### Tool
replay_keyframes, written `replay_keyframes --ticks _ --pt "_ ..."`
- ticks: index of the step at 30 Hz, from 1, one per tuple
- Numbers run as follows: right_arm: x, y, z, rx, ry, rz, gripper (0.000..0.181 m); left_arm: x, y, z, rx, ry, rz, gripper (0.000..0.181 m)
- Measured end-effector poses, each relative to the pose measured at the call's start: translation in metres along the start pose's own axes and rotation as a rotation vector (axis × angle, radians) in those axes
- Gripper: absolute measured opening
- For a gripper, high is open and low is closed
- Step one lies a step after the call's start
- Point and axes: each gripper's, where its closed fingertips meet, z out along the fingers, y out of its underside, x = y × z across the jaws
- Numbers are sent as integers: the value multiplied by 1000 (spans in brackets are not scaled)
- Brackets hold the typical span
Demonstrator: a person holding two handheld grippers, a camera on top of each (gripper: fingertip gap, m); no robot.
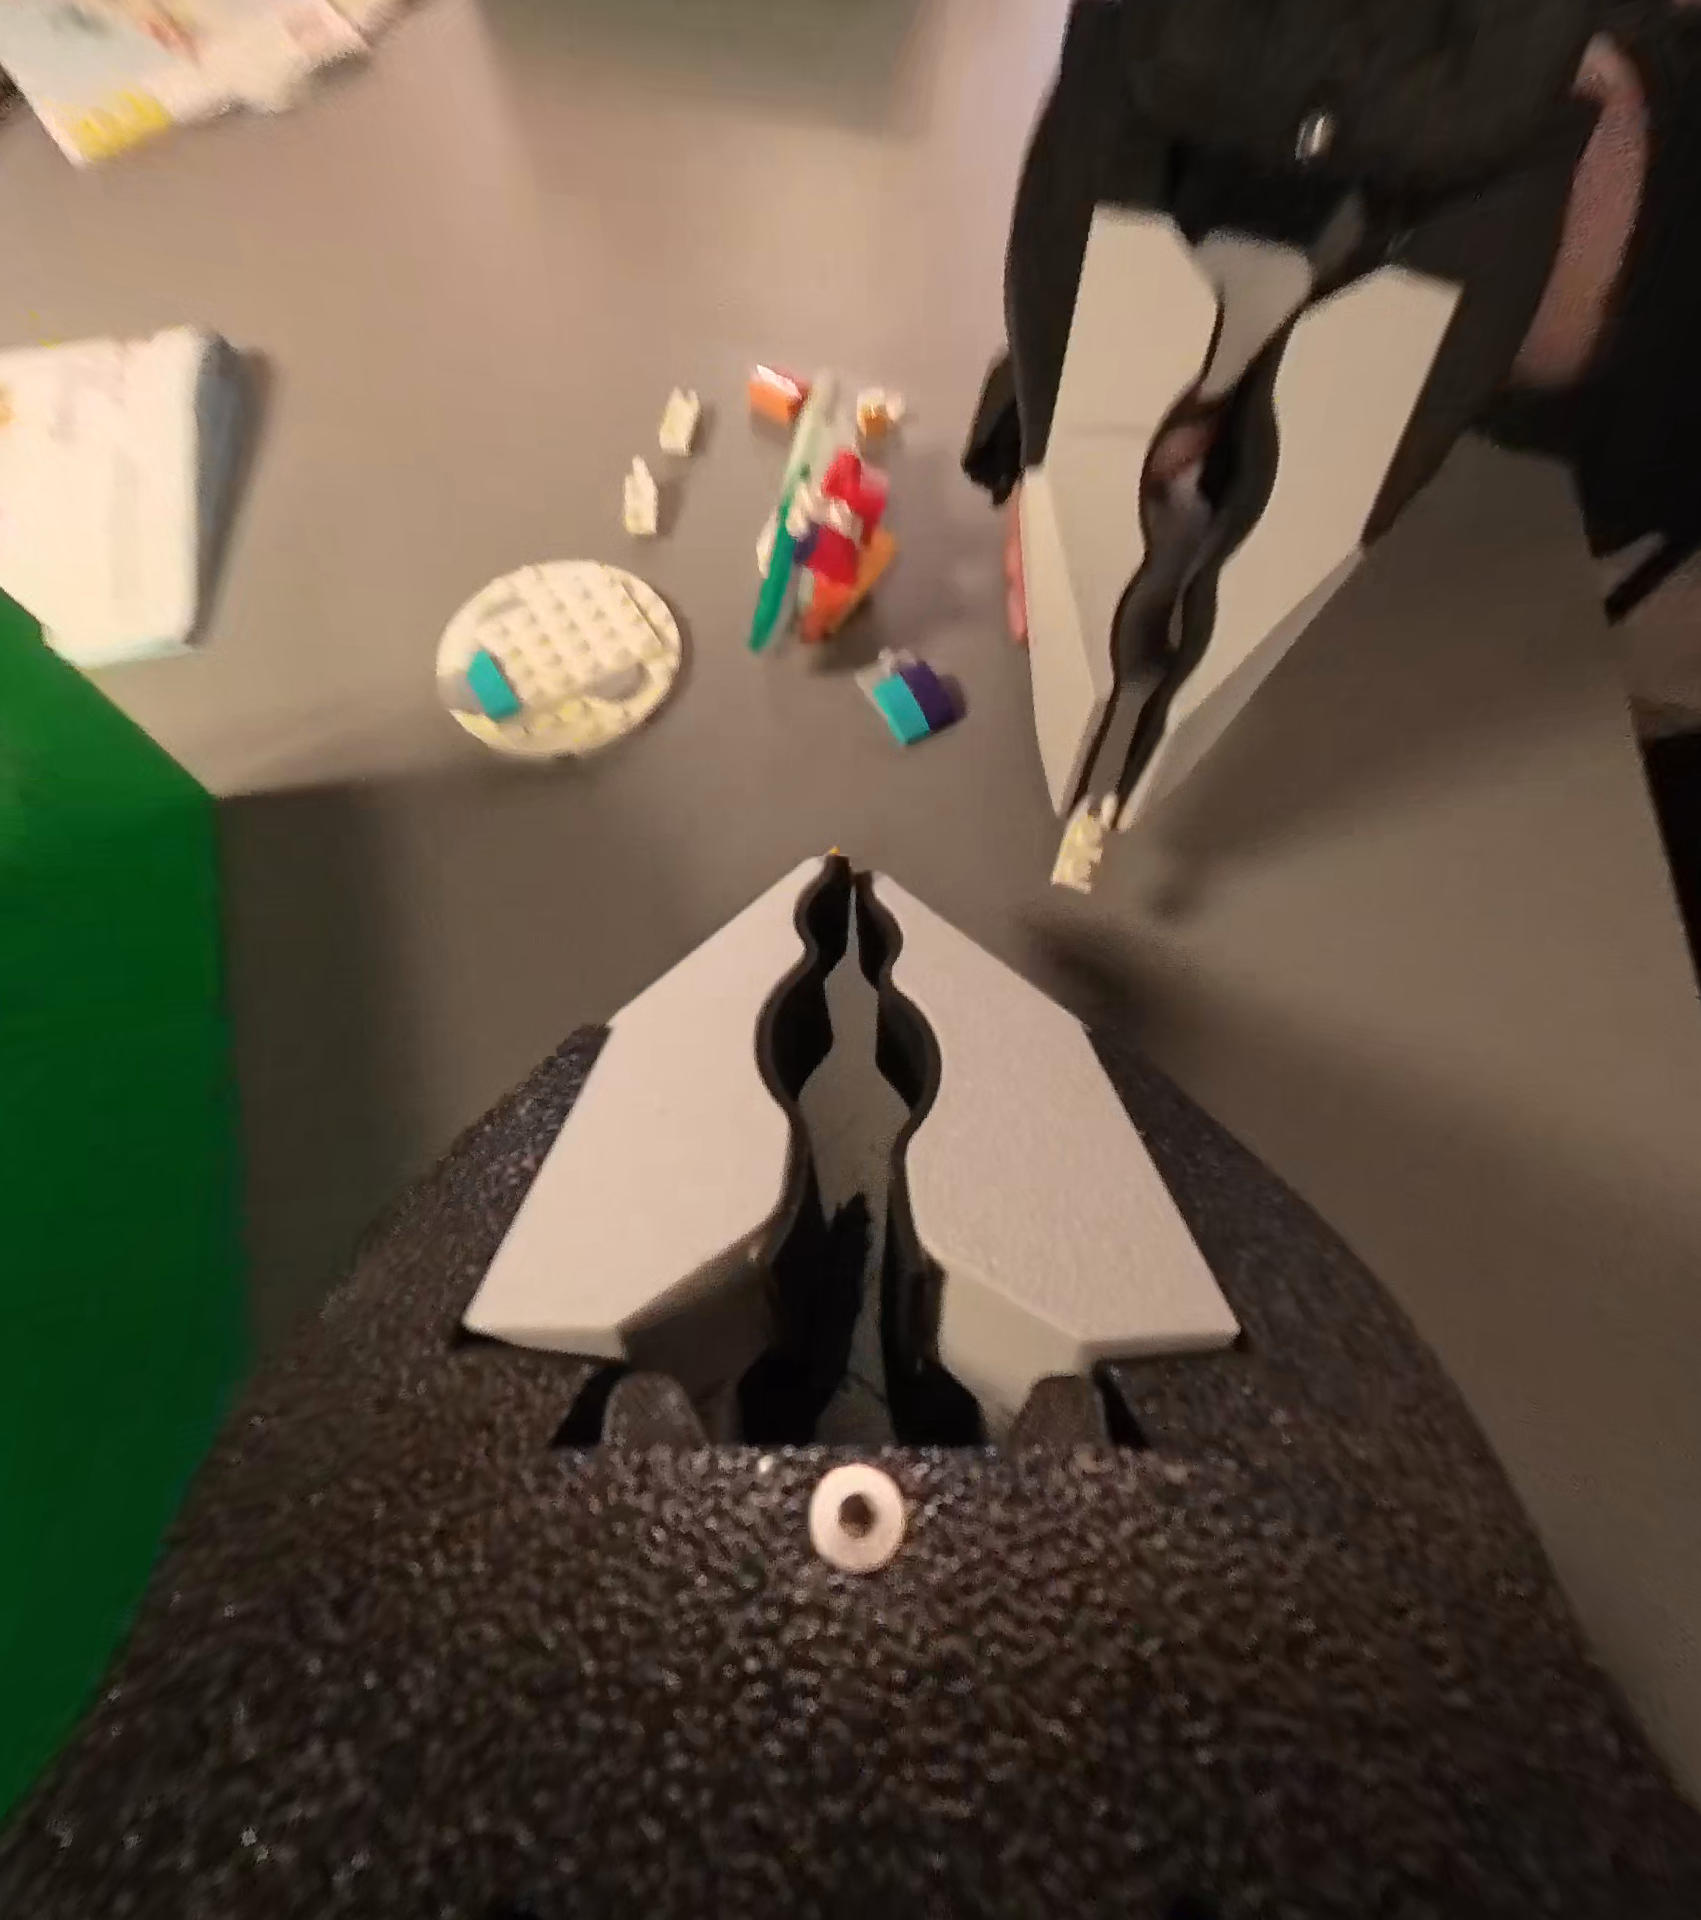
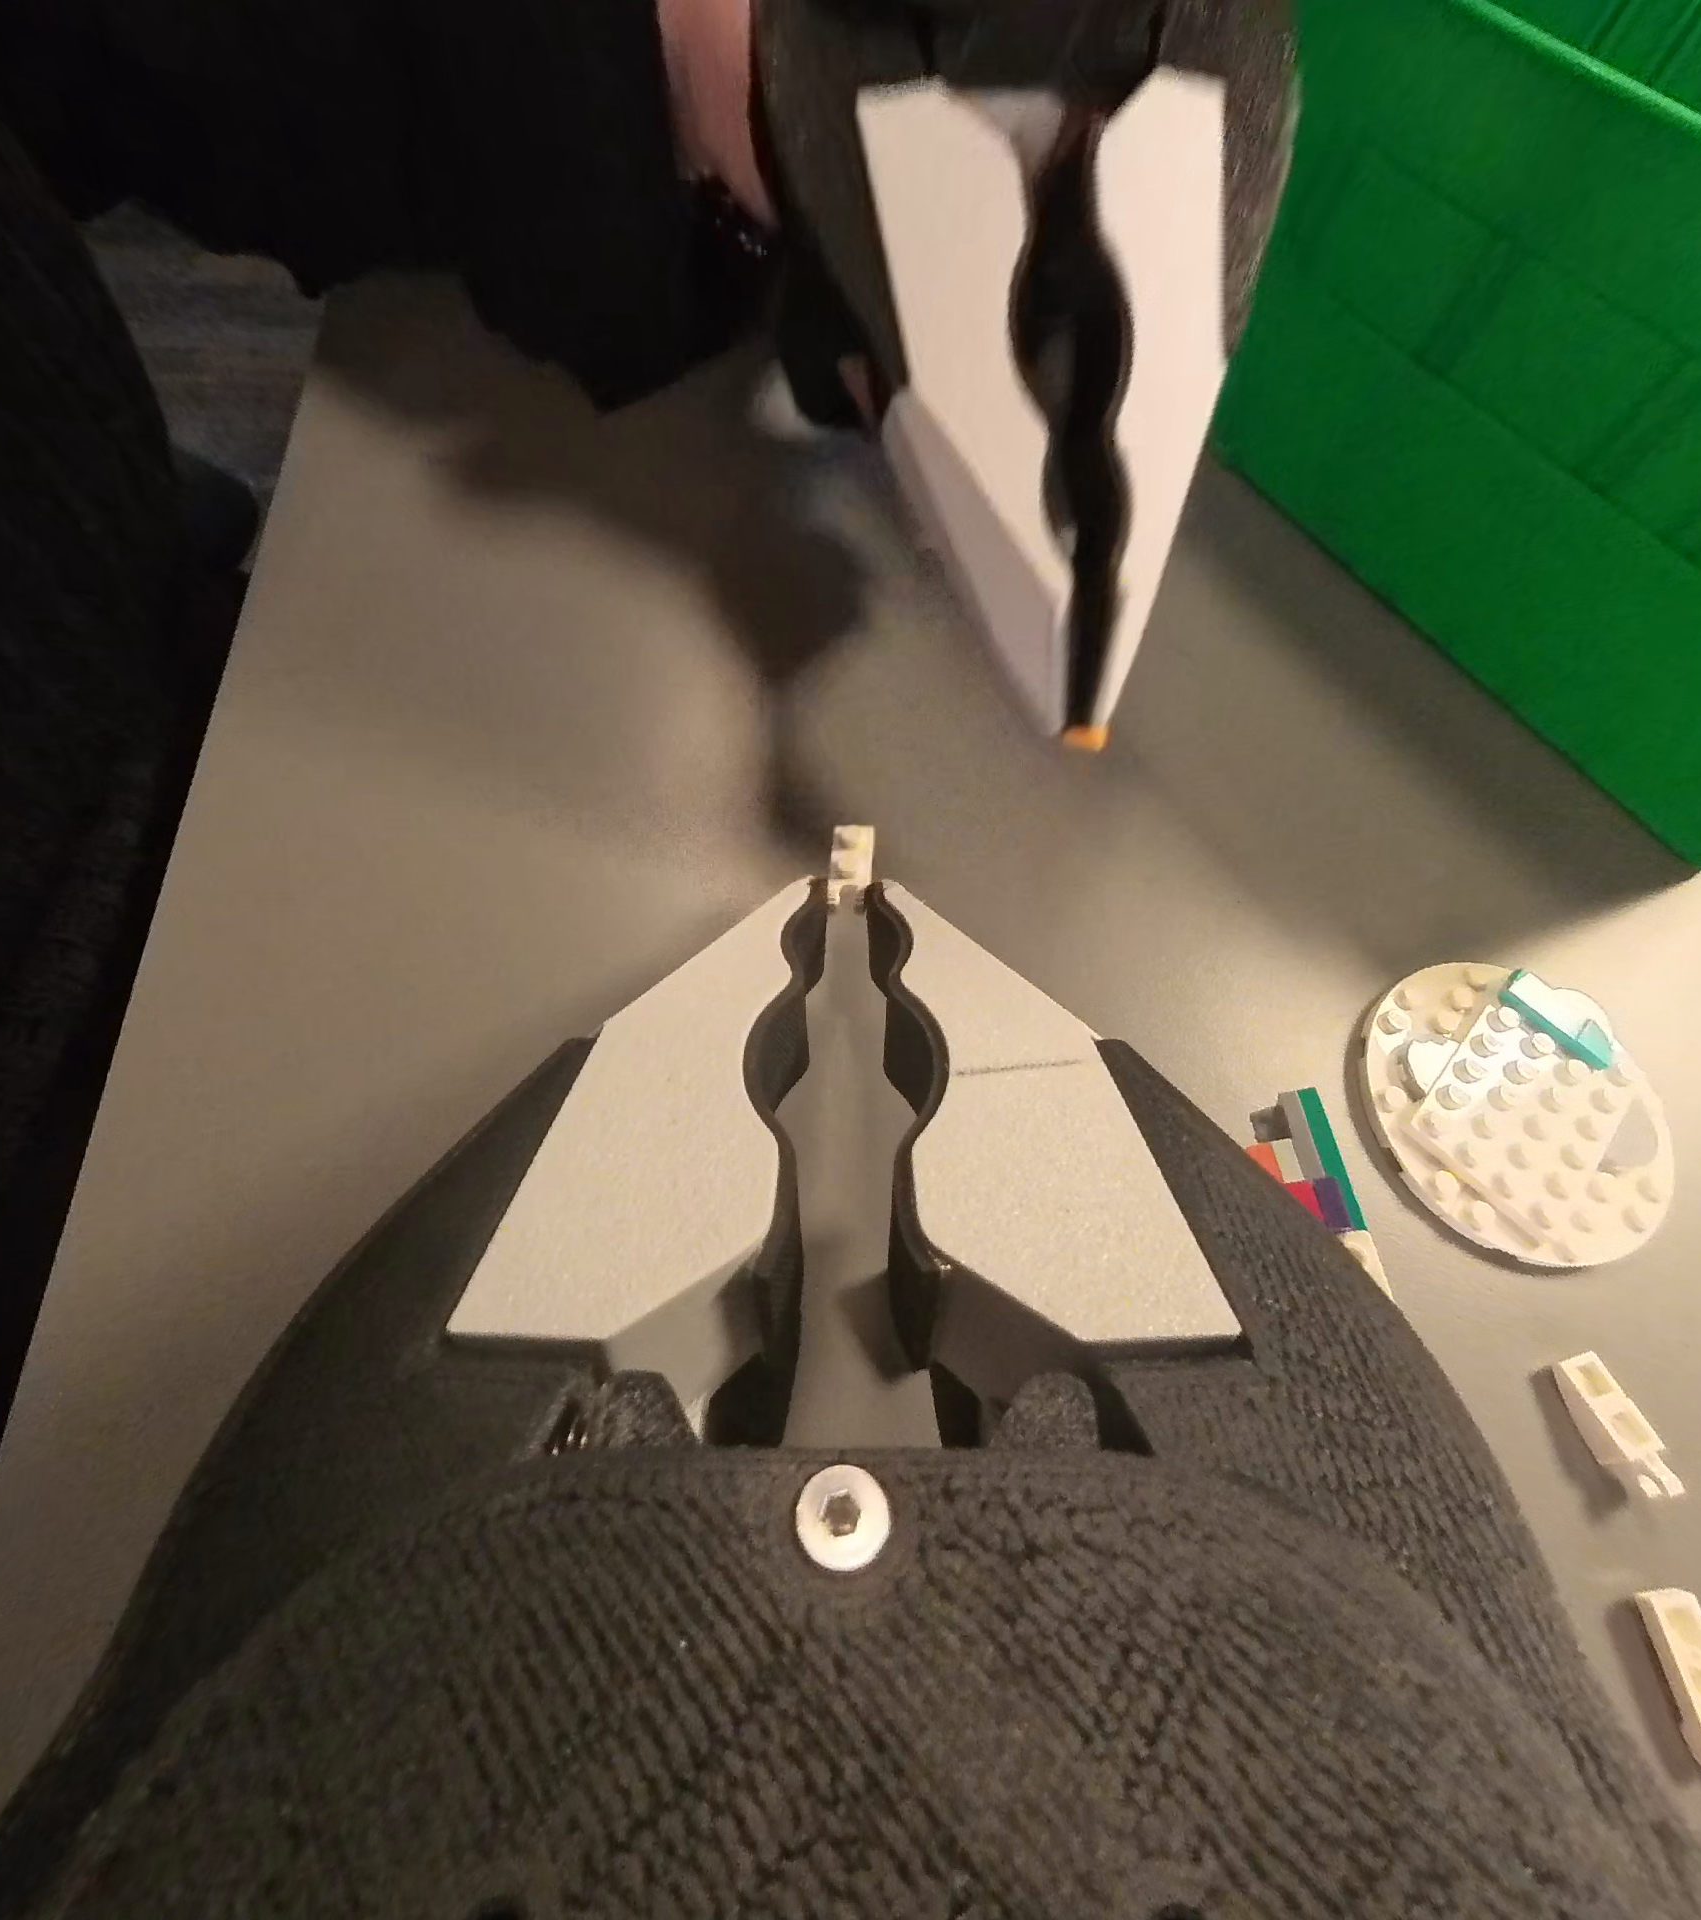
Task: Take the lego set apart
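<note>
My left gripper (image 1: pixel 846 871) is shut, and a small orange piece (image 2: pixel 1083 736) shows at its tips in the right wrist view, held above the grey table. My right gripper (image 2: pixel 851 896) is shut on a small white lego piece (image 2: pixel 851 857), also held above the table; this gripper (image 1: pixel 1095 808) and its piece (image 1: pixel 1080 860) show in the left wrist view too. A round white studded plate (image 1: pixel 607 623) with a teal piece (image 1: pixel 493 688) lies on the table. Beside it lies a cluster of red, orange and teal bricks (image 1: pixel 830 520). The plate (image 2: pixel 1542 1174) and the cluster (image 2: pixel 1308 1153) also show at the right.
A green box (image 1: pixel 46 935) (image 2: pixel 1552 416) stands on the table by my left gripper. Loose white pieces (image 1: pixel 680 421) (image 2: pixel 1615 1429) (image 2: pixel 1693 1688) and a teal-purple piece (image 1: pixel 913 701) lie about. Booklets (image 1: pixel 67 488) lie at the far left. The table edge (image 2: pixel 233 675) is left of my right gripper. Both grippers' tips are roughly 12 centimetres from the round white studded plate (image 1: pixel 607 623). My right wrist view (image 2: pixel 1502 1144) looks at it from another angle.
</note>
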Motion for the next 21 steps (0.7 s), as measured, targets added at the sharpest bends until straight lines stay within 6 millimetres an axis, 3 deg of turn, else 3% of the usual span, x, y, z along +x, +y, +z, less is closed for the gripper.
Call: replay_keyframes --ticks 4,6,8,10,13,18,21 --pt "0 0 0 4 -3 5 6 -35 -41 -53 103 -207 69 0" --pt "0 0 0 5 -4 7 6 -70 -58 -94 132 -383 63 0" --pt "0 0 0 1 -4 2 6 -107 -58 -129 98 -535 18 0" --pt "-1 0 0 -3 -3 -4 6 -142 -31 -149 -29 -605 -106 0" --pt "-1 1 1 -6 -3 -7 6 -177 21 -149 -177 -560 -295 1" --pt "-1 1 1 -8 -3 -8 6 -201 78 -136 -388 -483 -379 0" --pt "-2 1 1 -10 -2 -12 6 -209 87 -125 -424 -454 -392 0"
